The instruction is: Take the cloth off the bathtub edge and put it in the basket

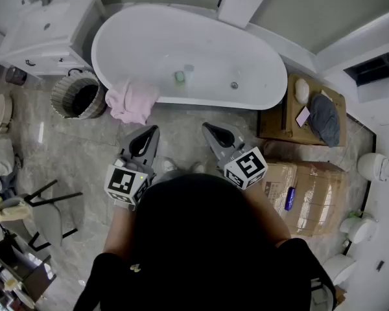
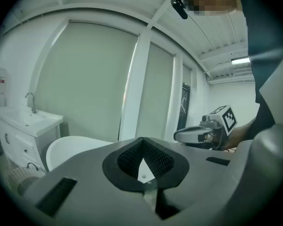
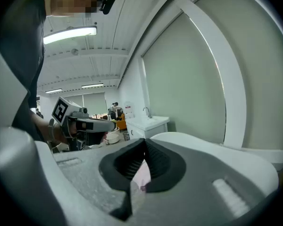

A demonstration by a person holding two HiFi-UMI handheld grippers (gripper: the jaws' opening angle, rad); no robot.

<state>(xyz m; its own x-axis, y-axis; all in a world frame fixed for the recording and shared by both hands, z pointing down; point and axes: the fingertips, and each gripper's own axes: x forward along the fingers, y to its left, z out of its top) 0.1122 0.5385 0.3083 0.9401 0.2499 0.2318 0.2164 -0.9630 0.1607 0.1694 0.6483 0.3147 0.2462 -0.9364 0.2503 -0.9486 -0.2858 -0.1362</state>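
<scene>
A pink cloth (image 1: 131, 100) hangs over the near left edge of the white bathtub (image 1: 181, 50). A round wicker basket (image 1: 78, 96) stands on the floor just left of the cloth. My left gripper (image 1: 153, 131) is held above the floor in front of the tub, a short way right of and below the cloth, jaws shut and empty. My right gripper (image 1: 208, 128) sits beside it, further right, also shut with nothing held. In the right gripper view the closed jaw tips (image 3: 144, 150) meet, and the pink cloth (image 3: 141, 177) shows through the gap below them. In the left gripper view the gripper (image 2: 142, 139) has its tips together.
A white vanity with a sink (image 1: 48, 28) stands left of the tub, behind the basket. To the right are a wooden stand (image 1: 279, 118) with small items and a cardboard box (image 1: 305, 193). A folding chair (image 1: 42, 206) is at the left.
</scene>
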